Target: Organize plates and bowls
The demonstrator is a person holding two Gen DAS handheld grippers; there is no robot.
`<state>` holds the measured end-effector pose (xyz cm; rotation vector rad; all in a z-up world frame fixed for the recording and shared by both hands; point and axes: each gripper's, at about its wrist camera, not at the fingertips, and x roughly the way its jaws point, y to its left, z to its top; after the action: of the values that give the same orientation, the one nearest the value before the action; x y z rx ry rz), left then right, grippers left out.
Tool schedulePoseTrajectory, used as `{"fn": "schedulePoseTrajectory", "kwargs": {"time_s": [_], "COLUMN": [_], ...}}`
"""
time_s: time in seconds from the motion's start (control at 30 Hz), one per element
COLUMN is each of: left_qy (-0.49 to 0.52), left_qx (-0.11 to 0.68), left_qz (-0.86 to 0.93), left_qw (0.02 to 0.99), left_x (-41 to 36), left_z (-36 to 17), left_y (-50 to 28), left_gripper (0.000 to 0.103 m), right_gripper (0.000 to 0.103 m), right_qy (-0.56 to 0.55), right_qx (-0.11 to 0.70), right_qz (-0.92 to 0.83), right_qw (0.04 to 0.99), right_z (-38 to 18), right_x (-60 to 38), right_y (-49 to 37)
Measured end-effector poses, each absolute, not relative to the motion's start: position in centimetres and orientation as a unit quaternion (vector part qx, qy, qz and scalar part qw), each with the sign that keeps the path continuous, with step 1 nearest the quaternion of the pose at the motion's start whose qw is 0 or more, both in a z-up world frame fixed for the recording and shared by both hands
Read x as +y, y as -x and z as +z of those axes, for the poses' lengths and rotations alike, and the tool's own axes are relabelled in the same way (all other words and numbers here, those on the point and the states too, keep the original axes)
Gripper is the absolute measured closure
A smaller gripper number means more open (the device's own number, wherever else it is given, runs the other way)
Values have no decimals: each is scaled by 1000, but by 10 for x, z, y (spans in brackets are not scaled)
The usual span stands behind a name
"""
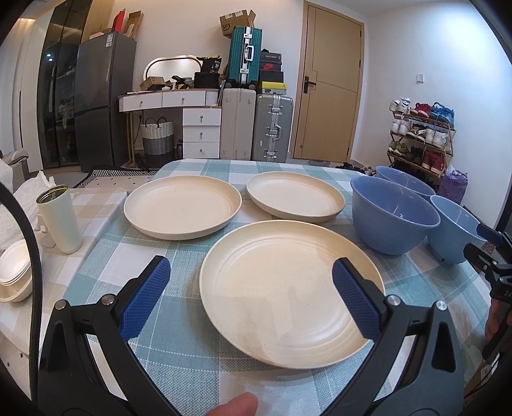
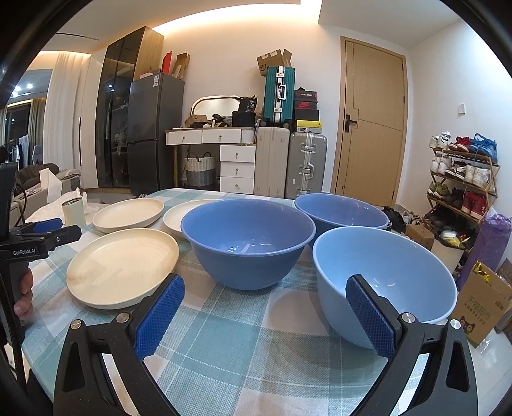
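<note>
Left wrist view: the left tool (image 1: pixel 251 288) hangs over the near edge of the checked tabletop (image 1: pixel 179 345), its blue pads spread wide and gripping nothing. The nearest plate (image 1: pixel 288 291) lies flat just ahead and a little right of centre; the right pad overlaps its right rim, the left pad stands clear over cloth. Two more cream plates sit farther back, a large one (image 1: pixel 182 206) to the left and a smaller one (image 1: pixel 296 196) behind, apart from each other. Round plates, so no long axis to line up. To the right, a dark blue bowl (image 1: pixel 393 217), a second (image 1: pixel 406 182) behind it, and a pale blue bowl (image 1: pixel 454 228) near the edge. The plates lie nearer this hand. Legible here: "SF" on a cardboard box (image 1: pixel 235 22) atop the suitcases. Right wrist view: the right tool (image 2: pixel 265 307) is likewise spread wide and empty. The pale blue bowl (image 2: pixel 384 281) sits upright just ahead to the right, the right pad in front of its near wall; whether they touch, cannot tell. The dark blue bowl (image 2: pixel 248 240) stands ahead, centre-left; the third bowl (image 2: pixel 340 212) behind. Bowls are this hand's side. Legible: "GenRobot.AI" on the left tool (image 2: pixel 48 230), a Nike swoosh on a shoebox (image 2: pixel 306 105), and a cat-face logo with Chinese print on a carton (image 2: pixel 483 307) on the floor.
</note>
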<state>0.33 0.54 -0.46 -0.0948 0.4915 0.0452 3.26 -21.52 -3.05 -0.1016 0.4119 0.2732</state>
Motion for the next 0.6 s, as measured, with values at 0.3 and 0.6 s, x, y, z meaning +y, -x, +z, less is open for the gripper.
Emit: {"fn": "schedulePoseTrajectory", "kwargs": {"time_s": [0.3,0.6], "left_qy": [19,13], "left_qx": [247,246], "left_qz": [36,37], "left_qw": [968,968], "left_x": [-1,-3], "left_z": [5,15], "left_y": [-4,1], "left_gripper": [2,2], "right_gripper": [0,0], "right_qy": [52,60], "right_qx": [210,206], "right_qz": [143,158], "right_qw": [966,964], "right_z": [-20,-5], "right_x": [-210,-200], "right_y": [-39,-38]}}
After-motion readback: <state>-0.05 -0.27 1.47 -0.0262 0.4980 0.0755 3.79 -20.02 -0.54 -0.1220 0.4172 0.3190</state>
